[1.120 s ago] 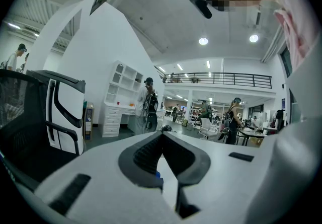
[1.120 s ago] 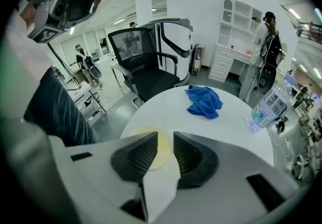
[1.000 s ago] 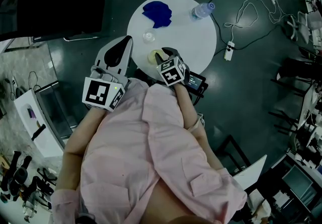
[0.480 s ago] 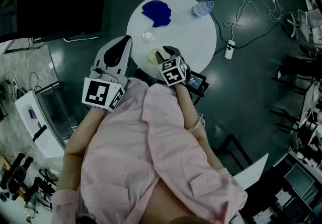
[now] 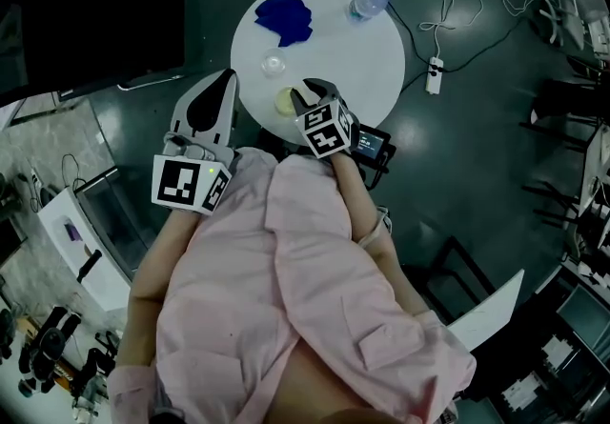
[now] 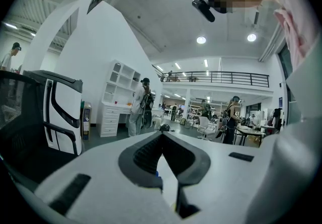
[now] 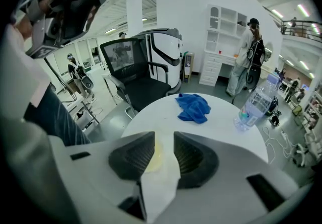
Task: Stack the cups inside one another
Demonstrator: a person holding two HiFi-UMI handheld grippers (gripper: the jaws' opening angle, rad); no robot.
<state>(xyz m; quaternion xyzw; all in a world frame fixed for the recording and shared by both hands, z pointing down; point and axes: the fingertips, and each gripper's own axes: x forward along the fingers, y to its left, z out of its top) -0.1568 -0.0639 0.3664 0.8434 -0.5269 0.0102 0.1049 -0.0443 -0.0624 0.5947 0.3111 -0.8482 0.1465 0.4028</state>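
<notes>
Right gripper, jaws just opened & loose round the pale-yellow translucent plastic cup at the round white table's near edge, may nudge it off when re-closing; left gripper, clenched empty off the table's left, can't catch it.

On the table, cloth lies left of bottle; farther cup sits between cloth and nearer cup.

shirt: pink, pocketed | right hand-held gripper: white, black pads, marker cube
</notes>
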